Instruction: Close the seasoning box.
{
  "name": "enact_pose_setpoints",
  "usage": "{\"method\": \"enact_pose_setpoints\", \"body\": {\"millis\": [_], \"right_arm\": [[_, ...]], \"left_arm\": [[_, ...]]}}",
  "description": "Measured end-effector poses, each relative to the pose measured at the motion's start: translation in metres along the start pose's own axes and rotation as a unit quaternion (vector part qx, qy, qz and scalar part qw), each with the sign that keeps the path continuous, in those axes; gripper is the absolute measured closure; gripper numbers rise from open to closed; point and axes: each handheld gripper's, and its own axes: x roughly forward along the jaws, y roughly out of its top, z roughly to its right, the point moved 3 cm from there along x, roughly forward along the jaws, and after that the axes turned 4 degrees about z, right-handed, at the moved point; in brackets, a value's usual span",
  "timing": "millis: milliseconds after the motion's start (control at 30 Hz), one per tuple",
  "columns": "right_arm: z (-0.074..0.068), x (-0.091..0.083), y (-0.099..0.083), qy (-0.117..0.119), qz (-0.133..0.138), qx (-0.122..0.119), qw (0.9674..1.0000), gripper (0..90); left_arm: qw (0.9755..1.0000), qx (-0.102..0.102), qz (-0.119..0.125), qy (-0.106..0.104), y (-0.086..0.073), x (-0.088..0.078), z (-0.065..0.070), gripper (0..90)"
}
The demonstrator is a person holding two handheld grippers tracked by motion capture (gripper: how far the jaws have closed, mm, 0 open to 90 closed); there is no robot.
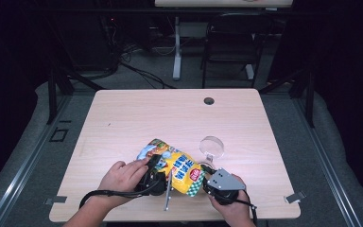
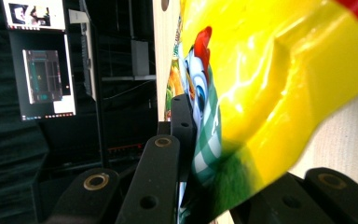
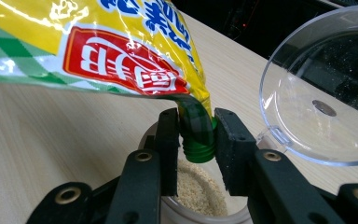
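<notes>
Light wood-grain table (image 1: 123,123), 1 round grommet hole (image 1: 209,100) near far edge. Resting on it: metal strip (image 1: 168,191), clear container (image 1: 211,146).

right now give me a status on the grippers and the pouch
Left gripper shut on pouch body. Right gripper shut on green spout over jar of granules. Lid hangs open beside the spout, clear of it.

You're in a dark lab: black curtains (image 1: 345,71), lit computer monitors (image 2: 46,77), loose floor cables (image 1: 142,71) behind your pale wooden worktop (image 1: 170,113).
</notes>
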Motion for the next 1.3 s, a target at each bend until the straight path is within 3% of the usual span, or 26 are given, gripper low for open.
{"method": "enact_pose_setpoints", "body": {"millis": [267, 467, 533, 700, 1067, 1233, 1300], "right_arm": [[0.000, 0.000, 0.001, 0.001, 0.004, 0.000, 1.0000, 71.5], [-0.001, 0.001, 0.001, 0.001, 0.004, 0.000, 1.0000, 71.5], [-0.001, 0.001, 0.001, 0.000, 0.004, 0.000, 1.0000, 71.5], [-0.001, 0.001, 0.000, -0.001, 0.002, -0.002, 1.0000, 71.5], [-0.002, 0.002, 0.000, -0.001, 0.002, -0.004, 1.0000, 71.4], [-0.003, 0.001, 0.001, 0.001, 0.003, -0.007, 1.0000, 71.3], [-0.004, 0.002, 0.001, 0.002, 0.002, -0.009, 1.0000, 71.3]], "left_arm": [[0.9992, -0.038, 0.010, -0.011, -0.004, 0.002, 0.005, 86.1], [0.9984, -0.054, 0.012, -0.015, -0.007, 0.004, 0.009, 86.1], [0.9972, -0.070, 0.016, -0.021, -0.008, 0.005, 0.011, 86.1], [0.9963, -0.081, 0.021, -0.022, -0.010, 0.009, 0.015, 86.0], [0.9922, -0.116, 0.029, -0.035, -0.014, 0.013, 0.025, 85.8], [0.9894, -0.133, 0.036, -0.043, -0.018, 0.014, 0.028, 85.8], [0.9869, -0.148, 0.041, -0.048, -0.019, 0.015, 0.030, 85.8]]}}
